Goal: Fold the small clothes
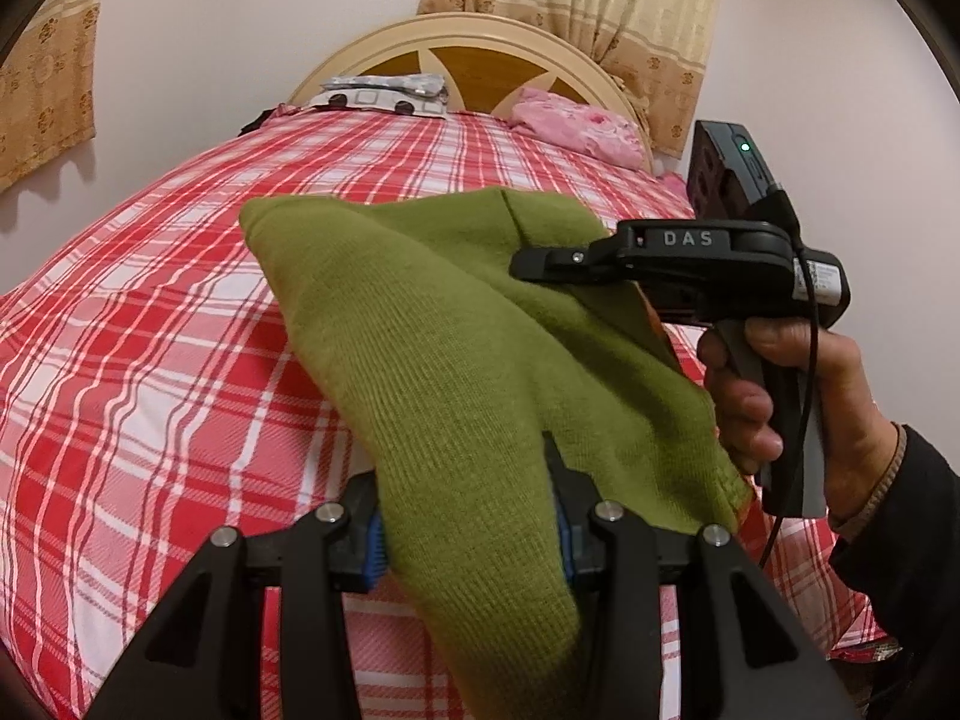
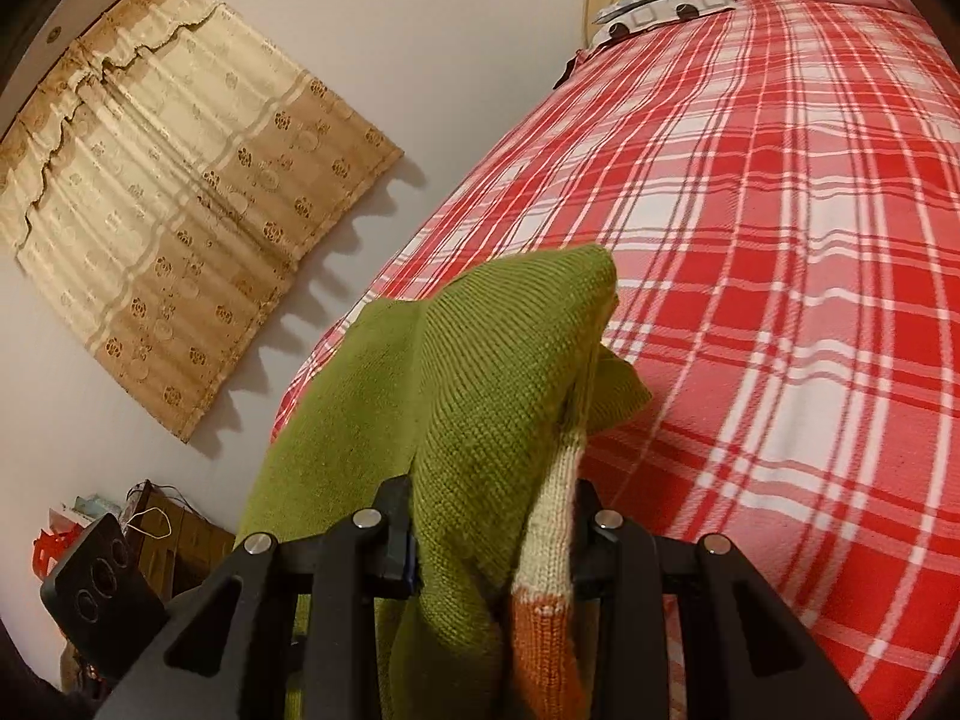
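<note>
A green knitted garment [image 1: 432,360] hangs in the air over the bed, stretched between both grippers. In the left wrist view my left gripper [image 1: 465,510] is shut on its near edge, with cloth draped over the blue pads. My right gripper [image 1: 528,267] comes in from the right, held by a hand [image 1: 774,384], and pinches the far part of the garment. In the right wrist view the right gripper [image 2: 492,510] is shut on the green garment [image 2: 480,372], where a cream and orange striped band [image 2: 549,546] sits between the fingers.
A bed with a red and white plaid sheet [image 1: 150,360] lies under the garment. At its head stand a wooden headboard [image 1: 474,60], a pink pillow [image 1: 576,126] and a patterned folded cloth [image 1: 384,93]. Beige curtains [image 2: 180,210] hang on the wall. Dark furniture [image 2: 180,534] stands beside the bed.
</note>
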`<state>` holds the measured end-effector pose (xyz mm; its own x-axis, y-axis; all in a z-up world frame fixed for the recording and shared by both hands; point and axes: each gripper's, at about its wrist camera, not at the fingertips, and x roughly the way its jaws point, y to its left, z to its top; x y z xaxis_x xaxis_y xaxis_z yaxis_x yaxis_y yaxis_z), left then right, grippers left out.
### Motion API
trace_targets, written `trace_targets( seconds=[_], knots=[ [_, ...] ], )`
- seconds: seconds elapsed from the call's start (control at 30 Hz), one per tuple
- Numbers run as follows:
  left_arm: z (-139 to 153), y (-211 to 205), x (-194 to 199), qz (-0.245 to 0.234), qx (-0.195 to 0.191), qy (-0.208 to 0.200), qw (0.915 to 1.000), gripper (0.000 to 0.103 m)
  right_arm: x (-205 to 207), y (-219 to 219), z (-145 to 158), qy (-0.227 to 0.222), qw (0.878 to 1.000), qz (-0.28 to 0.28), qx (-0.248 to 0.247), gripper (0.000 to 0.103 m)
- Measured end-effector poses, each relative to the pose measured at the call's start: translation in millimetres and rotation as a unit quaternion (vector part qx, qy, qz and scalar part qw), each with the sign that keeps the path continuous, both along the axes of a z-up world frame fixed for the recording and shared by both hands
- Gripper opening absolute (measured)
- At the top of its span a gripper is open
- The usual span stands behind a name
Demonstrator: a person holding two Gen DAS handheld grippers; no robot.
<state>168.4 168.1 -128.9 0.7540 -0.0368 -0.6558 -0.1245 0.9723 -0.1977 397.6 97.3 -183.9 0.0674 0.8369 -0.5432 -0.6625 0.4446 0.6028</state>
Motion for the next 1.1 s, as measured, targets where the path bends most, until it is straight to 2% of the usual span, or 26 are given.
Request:
trace_targets(
  seconds=[0.33, 0.63, 1.1],
  knots=[
    [-8, 15, -17, 0.018, -0.001, 0.008, 0.9998, 0.042, -9, 36, -10, 0.012, 0.999, 0.033, -0.015, 0.033],
    [-23, 30, -26, 0.036, -0.011, 0.025, 0.9990, 0.042, -13, 67, -31, 0.028, 0.998, 0.055, -0.029, 0.033],
    [-41, 37, -31, 0.039, -0.025, 0.026, 0.9986, 0.044, -8, 69, -46, 0.042, 0.997, 0.049, -0.030, 0.033]
  ],
)
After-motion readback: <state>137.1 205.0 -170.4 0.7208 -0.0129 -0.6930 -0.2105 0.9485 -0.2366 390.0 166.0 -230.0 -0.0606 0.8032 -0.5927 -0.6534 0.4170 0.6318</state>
